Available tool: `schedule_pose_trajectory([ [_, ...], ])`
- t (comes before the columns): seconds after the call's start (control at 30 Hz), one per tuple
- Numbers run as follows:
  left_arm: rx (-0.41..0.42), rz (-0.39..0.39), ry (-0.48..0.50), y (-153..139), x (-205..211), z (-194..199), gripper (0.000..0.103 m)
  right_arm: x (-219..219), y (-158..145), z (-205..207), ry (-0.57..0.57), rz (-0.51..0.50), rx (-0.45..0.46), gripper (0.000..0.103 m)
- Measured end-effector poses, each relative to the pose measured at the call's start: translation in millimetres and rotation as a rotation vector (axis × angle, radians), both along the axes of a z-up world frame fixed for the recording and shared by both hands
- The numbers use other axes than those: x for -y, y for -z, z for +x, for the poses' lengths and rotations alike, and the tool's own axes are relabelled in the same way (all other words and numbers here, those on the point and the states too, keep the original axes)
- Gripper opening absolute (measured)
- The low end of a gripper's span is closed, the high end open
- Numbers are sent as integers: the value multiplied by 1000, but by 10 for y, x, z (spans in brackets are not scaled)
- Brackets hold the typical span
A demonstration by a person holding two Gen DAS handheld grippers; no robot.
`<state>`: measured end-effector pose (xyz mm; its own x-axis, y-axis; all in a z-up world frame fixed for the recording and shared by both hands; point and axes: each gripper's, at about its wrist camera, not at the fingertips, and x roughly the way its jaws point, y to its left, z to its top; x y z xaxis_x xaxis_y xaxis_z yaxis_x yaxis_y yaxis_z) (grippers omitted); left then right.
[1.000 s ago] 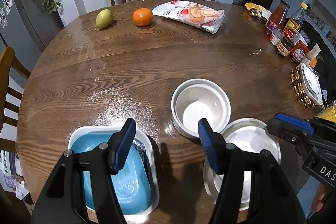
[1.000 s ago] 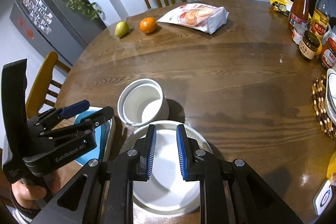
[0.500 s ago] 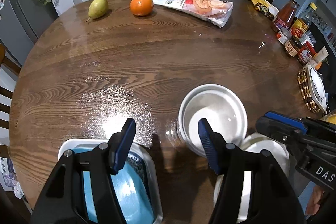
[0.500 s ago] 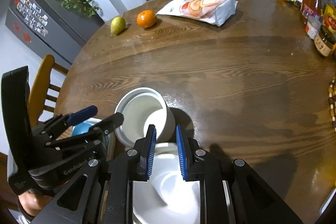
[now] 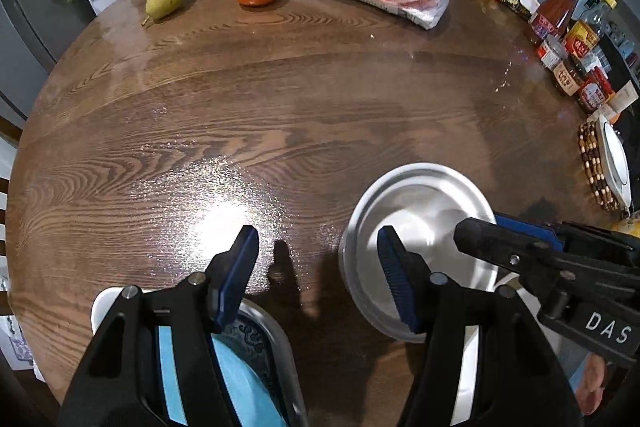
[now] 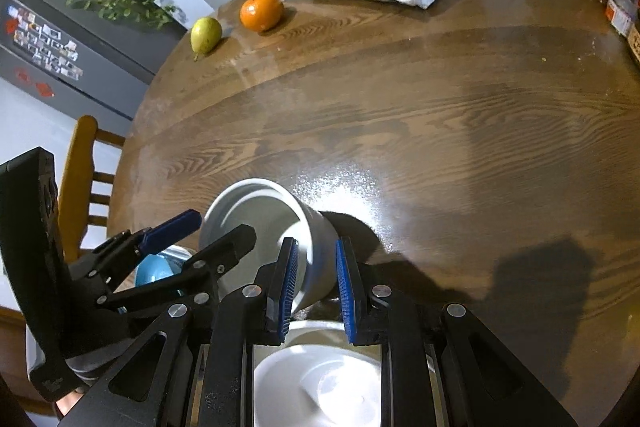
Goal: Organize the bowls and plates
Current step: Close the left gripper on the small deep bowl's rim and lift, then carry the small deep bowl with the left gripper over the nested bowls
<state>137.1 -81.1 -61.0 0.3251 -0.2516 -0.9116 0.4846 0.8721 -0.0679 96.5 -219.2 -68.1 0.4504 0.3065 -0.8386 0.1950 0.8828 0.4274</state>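
"DAS" in white on right gripper body, cut off; labels on jars too small to read.

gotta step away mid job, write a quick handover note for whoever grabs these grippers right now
Left gripper: open, holding nothing, one finger over the white bowl, the other over bare table.
Right gripper: jaws narrowly apart around the wall of the white bowl; contact cannot be confirmed.
White plate: on the table right under the right gripper, near the edge.
Blue dish: below the left gripper, near the edge.
Done: nothing stacked yet; bowl, plate and dish lie separately.
Left: probably close on the bowl wall, lift it, then group it with the plate and dish.
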Motion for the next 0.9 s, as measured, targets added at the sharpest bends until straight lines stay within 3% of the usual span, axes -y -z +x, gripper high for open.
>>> schedule_pose_trajectory([
  [0.43, 6, 42, 13, 88, 68, 30, 58, -20, 40, 34, -26, -41, -4, 19],
  [0.57, 13, 53, 29, 105, 111, 14, 39, -64, 37, 42, -49, -53, -3, 19],
  [0.7, 10, 51, 29, 119, 116, 20, 38, -97, 34, 40, -61, -73, 3, 19],
  [0.9, 16, 33, 40, 112, 162, -11, 24, -84, 39, 44, -66, -68, 8, 19],
])
